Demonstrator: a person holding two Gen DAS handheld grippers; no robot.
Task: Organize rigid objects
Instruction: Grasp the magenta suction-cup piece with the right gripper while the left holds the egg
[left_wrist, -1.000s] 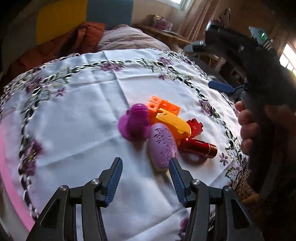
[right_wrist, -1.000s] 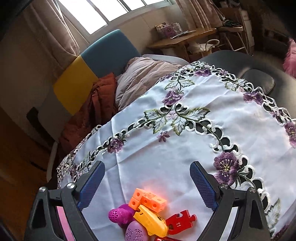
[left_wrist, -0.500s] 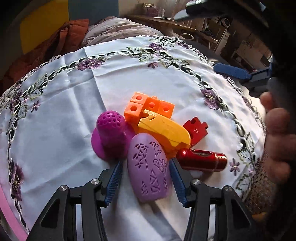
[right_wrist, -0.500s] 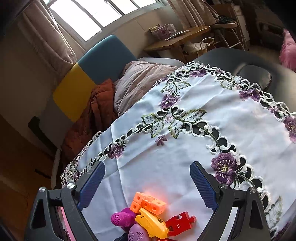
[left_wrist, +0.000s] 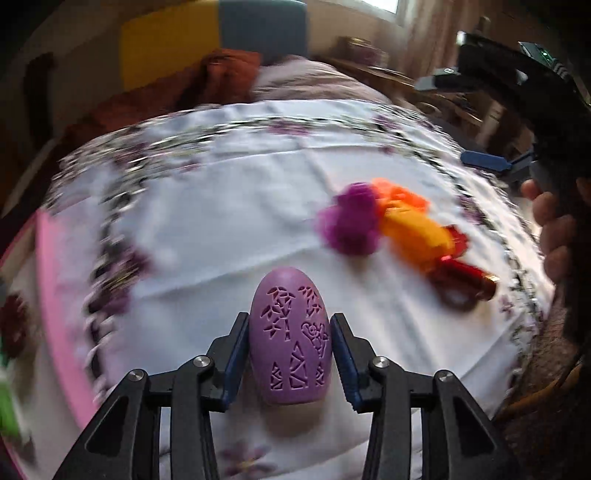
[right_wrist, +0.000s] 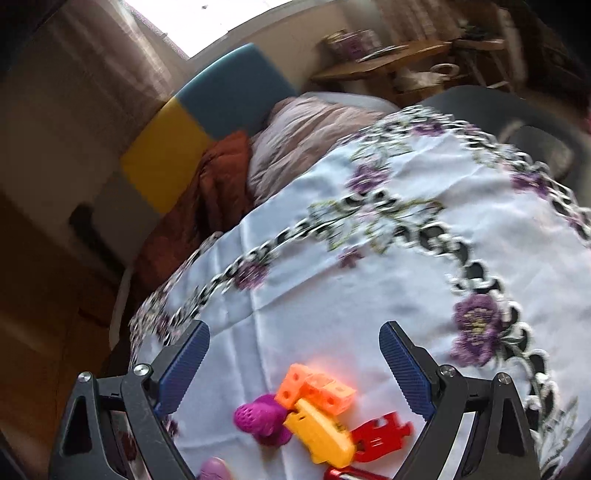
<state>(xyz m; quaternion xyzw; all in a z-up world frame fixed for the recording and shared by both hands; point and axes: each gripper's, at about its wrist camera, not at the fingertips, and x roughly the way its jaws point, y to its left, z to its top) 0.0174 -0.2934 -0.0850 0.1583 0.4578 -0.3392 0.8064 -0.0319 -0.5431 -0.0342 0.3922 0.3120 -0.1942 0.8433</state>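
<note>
One lilac egg-shaped case (left_wrist: 289, 338) now sits apart from the toy pile (left_wrist: 391, 230), the closing left gripper (left_wrist: 289, 363) clamping it; the right gripper (right_wrist: 294, 363) gapes empty.

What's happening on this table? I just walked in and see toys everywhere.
A person is sorting small toys with two handheld grippers. The left gripper is closing on the lilac egg-shaped piece. The right gripper hangs open above the remaining pile: orange blocks, a yellow piece, a red puzzle piece.
</note>
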